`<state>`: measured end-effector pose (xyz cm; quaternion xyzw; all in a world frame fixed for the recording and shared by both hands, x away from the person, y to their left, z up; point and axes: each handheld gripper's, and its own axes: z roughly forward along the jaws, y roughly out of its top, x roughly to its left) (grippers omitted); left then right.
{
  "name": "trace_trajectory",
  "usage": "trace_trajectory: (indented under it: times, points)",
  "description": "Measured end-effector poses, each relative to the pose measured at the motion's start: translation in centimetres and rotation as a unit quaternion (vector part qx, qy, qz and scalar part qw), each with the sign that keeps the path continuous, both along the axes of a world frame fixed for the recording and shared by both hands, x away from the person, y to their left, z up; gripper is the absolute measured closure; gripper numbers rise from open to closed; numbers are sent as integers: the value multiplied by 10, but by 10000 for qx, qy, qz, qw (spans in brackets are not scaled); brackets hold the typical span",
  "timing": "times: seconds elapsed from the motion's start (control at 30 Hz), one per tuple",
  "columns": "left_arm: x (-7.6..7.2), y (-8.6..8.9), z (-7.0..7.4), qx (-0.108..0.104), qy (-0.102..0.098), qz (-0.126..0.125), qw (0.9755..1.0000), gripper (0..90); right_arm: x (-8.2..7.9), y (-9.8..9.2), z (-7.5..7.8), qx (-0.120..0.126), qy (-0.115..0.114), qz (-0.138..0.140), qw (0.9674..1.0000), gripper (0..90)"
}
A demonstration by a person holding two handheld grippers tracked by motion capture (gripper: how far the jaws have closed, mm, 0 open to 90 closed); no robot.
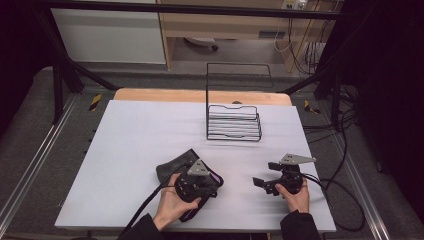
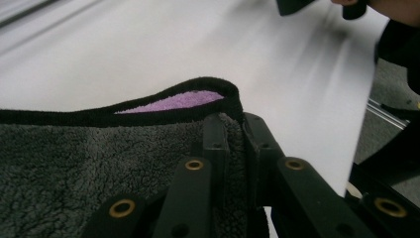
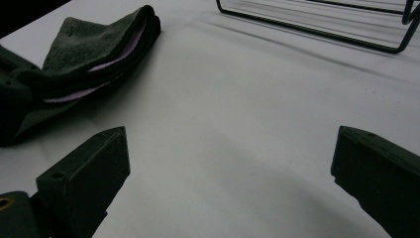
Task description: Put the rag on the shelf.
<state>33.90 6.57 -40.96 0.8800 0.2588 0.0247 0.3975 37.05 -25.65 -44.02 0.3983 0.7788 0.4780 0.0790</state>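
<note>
High view: we see the towel (image 1: 172,170), dark grey with a purple inner face, bunched on the near-left part of the desk (image 1: 130,150). The left gripper (image 1: 200,177) sits on its right edge. The right gripper (image 1: 262,184) rests well apart to the right, over bare desk. A wire rack (image 1: 234,122) stands farther back, right of centre, with nothing in it.

Left gripper view: the jaws are pressed together on the towel's (image 2: 89,163) black hem, fabric pinched between them. The hem (image 2: 198,87) loops up just ahead, showing purple lining. The view is streaked with motion blur, so we read the hand as dragging the cloth across the desk.

Right gripper view: jaws spread wide, nothing between them, only desk surface. The towel (image 3: 94,44) lies folded over itself at upper left, purple showing between layers. The rack's (image 3: 307,29) base wire runs along the top.

Step, as we judge it: mid-fold or repositioning of the towel, with the left gripper pulling one edge. Next move likely calls for the right gripper to come in and pinch a free corner, so both can spread or fold the cloth flat. The rack may be the final destination, but we cannot tell.
</note>
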Motion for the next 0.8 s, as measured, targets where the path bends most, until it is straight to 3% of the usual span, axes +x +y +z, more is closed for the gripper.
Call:
trace_trajectory:
  times: [0.07, 0.17, 0.27, 0.37, 0.47, 0.57, 0.63, 0.73, 0.8]
  points:
    - [0, -2, -6, 88, 0, -9, 10000, 805, 0, 0, 0, -9, 5, -2, 10000, 26]
    - [2, -3, -12, 56, 72, -26, 10000, 768, 0, 1, 0, 12, -6, -6, 10000, 33]
    - [1, 2, -11, 36, -28, -41, 10000, 655, 1, 3, 0, 11, -13, -26, 10000, 49]
    - [1, 18, -2, 32, -132, 117, 9998, 473, 2, 11, 3, -20, -24, -26, 10000, 80]
    - [4, 44, 10, 55, -284, 370, 9989, 401, 4, 17, 5, -67, -43, -22, 10000, 88]
    - [9, 73, 17, 38, -415, 761, 9962, 337, 9, 31, 7, -130, -53, 38, 9999, 96]
    - [14, 93, 19, -57, -378, 982, 9944, 323, 14, 43, 8, -197, -26, 99, 9998, 96]
    - [20, 116, 16, -44, -384, 1375, 9897, 317, 19, 61, 11, -274, -39, 213, 9994, 114]
    - [26, 129, 8, 57, -375, 1684, 9850, 327, 23, 74, 13, -338, -69, 299, 9990, 131]
